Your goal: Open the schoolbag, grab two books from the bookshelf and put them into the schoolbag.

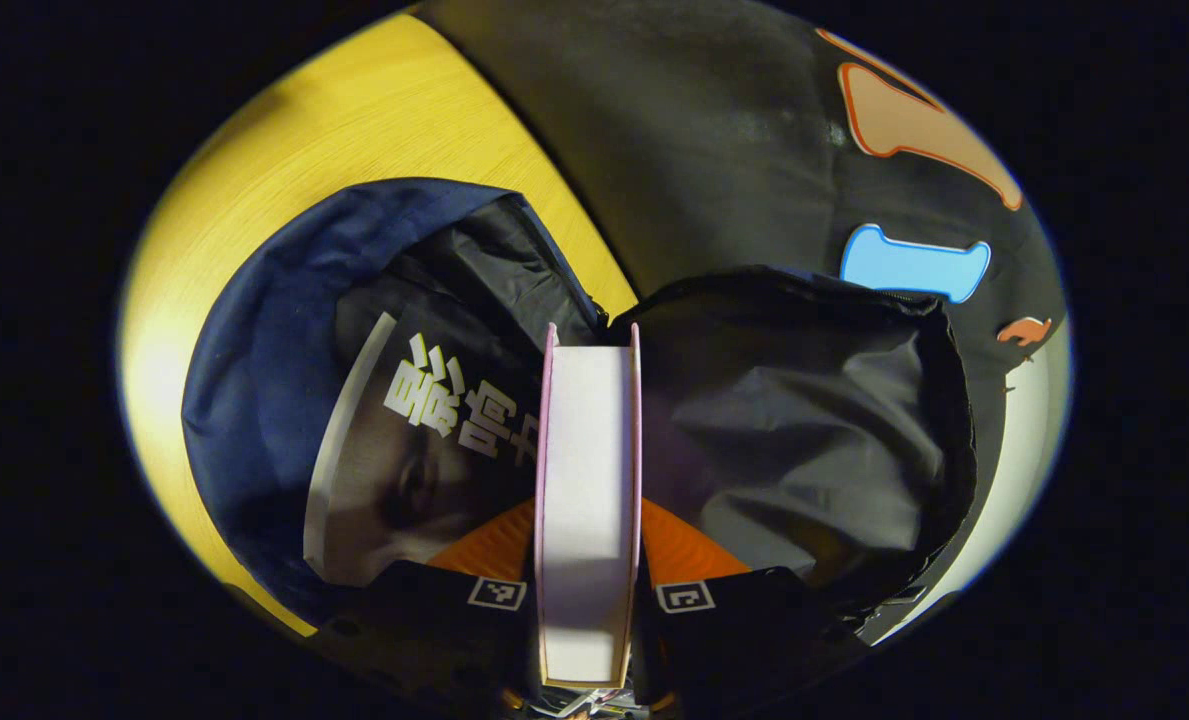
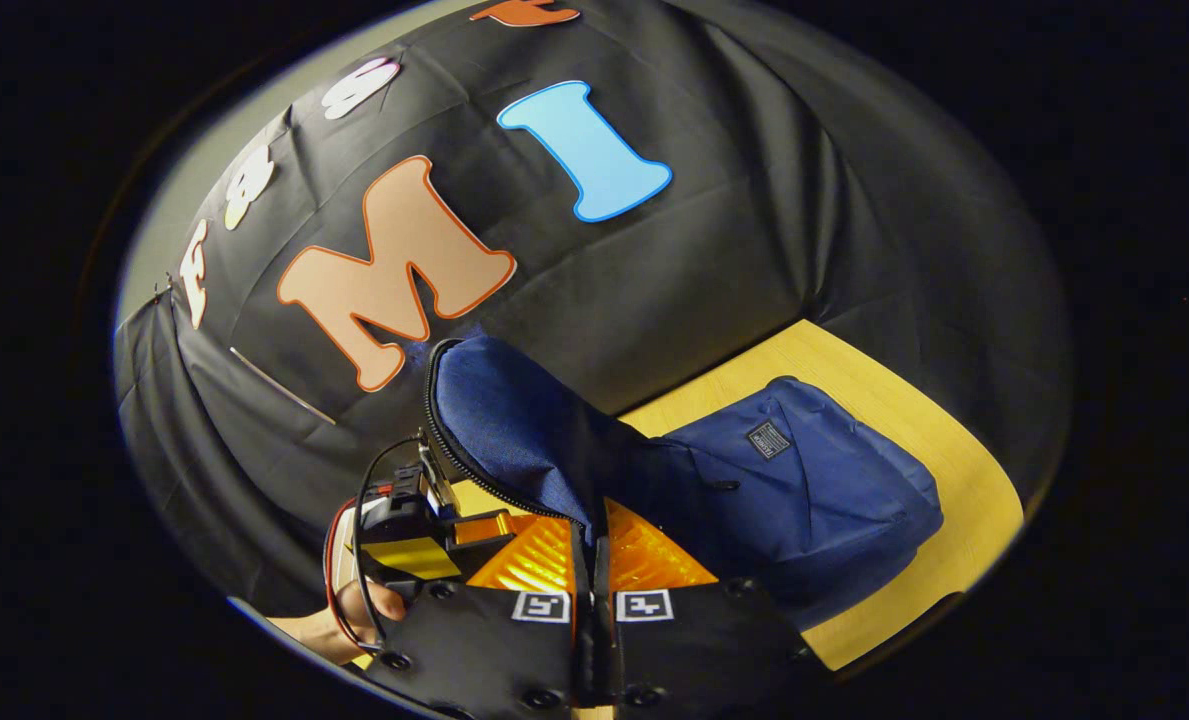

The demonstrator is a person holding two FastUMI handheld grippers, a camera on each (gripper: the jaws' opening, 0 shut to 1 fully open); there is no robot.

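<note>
My left gripper (image 1: 589, 525) is shut on a thick book with pink covers (image 1: 588, 440), held edge-on over the mouth of the open navy schoolbag (image 1: 254, 350). A dark-covered book (image 1: 404, 440) lies inside the bag against its black lining (image 1: 804, 420). In the right gripper view, my right gripper (image 2: 592, 545) is shut on the schoolbag's zippered flap (image 2: 514, 420) and holds it lifted. The bag's body (image 2: 804, 490) lies on the table to the right. The left gripper (image 2: 404, 530) and the hand (image 2: 334, 620) holding it show at lower left, just beyond the flap.
The bag rests on a yellow wooden table (image 1: 354, 120), whose far edge (image 2: 944, 430) runs along the black cloth wall (image 2: 754, 230). Bare tabletop shows around the bag's left side in the left gripper view.
</note>
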